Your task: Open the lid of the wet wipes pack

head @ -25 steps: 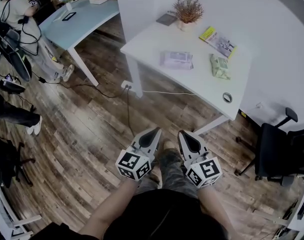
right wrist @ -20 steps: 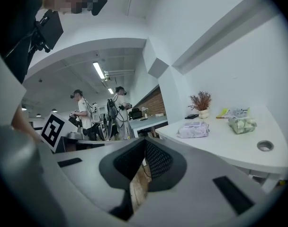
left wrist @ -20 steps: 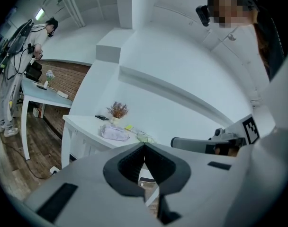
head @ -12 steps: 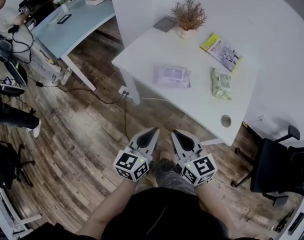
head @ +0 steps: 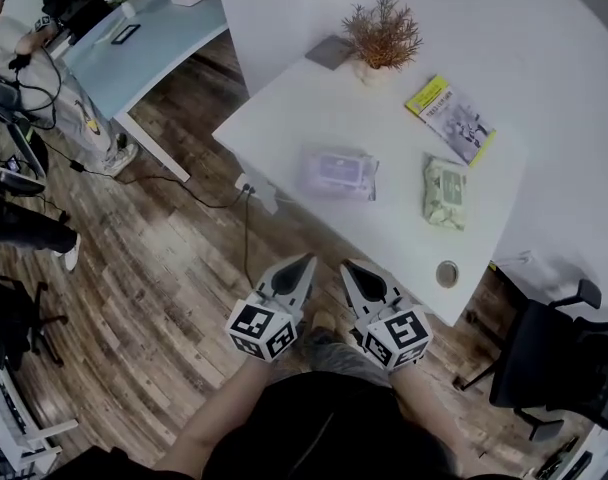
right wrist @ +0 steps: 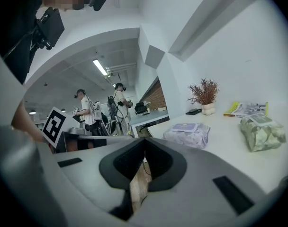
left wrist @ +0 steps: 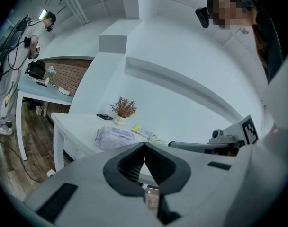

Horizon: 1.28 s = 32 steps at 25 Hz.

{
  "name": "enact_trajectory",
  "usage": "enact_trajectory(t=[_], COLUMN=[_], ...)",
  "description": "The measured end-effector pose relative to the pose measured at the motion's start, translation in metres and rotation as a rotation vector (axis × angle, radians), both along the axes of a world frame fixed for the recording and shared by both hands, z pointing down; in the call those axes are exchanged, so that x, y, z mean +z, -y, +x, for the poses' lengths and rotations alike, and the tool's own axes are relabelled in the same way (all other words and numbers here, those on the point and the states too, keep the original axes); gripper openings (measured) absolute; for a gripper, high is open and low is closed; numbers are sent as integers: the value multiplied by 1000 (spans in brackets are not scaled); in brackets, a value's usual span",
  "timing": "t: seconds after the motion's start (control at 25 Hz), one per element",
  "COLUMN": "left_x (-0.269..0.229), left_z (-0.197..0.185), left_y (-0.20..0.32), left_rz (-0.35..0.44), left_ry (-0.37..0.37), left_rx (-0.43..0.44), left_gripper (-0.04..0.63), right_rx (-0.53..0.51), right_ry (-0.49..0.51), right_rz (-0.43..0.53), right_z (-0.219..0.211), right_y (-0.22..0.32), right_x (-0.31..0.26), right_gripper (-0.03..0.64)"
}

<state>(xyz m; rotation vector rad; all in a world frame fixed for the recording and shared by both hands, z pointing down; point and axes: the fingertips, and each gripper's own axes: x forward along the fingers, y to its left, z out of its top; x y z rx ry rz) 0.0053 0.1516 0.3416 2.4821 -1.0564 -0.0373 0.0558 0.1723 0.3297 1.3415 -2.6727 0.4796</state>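
a white table [head: 284, 118] stands on a plank floor [head: 164, 268] in an office, one black chair [head: 549, 363] beside it; on it lie two wet wipes packs, one lavender pack [head: 339, 171] near the middle and one green pack [head: 445, 192] to its right, plus one yellow booklet [head: 450, 118], one dried plant [head: 382, 33] and one small ring [head: 446, 273]. the left gripper [head: 306, 260] and right gripper [head: 346, 265] hang side by side short of the table edge, jaws pressed together, holding nothing.

An office: white desk [head: 284, 108], swivel chair [head: 554, 368], wood floor [head: 154, 288].
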Motion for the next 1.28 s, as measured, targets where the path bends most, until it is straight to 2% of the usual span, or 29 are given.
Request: enact_trajectory(t=[0.56,0.8,1.0,1.28], left_x=[-8,-16,-10,-5], left_z=[12,19,19,12], left_y=[28,34,53,93], left_rz=[37,34,33,31], left_ry=[18,-72,-56,-77], left_rx=[-24,29,31,45], left_gripper=[12,12,12,12], right_rx=[-45,-44,-43,-46], right_ry=[10,7,2,-29], right_rz=[11,-11,-25,-32], right_z=[8,9,10,11], right_y=[30,36,54,88], right_x=[0,9,14,18], right_gripper=[20,20,20,20])
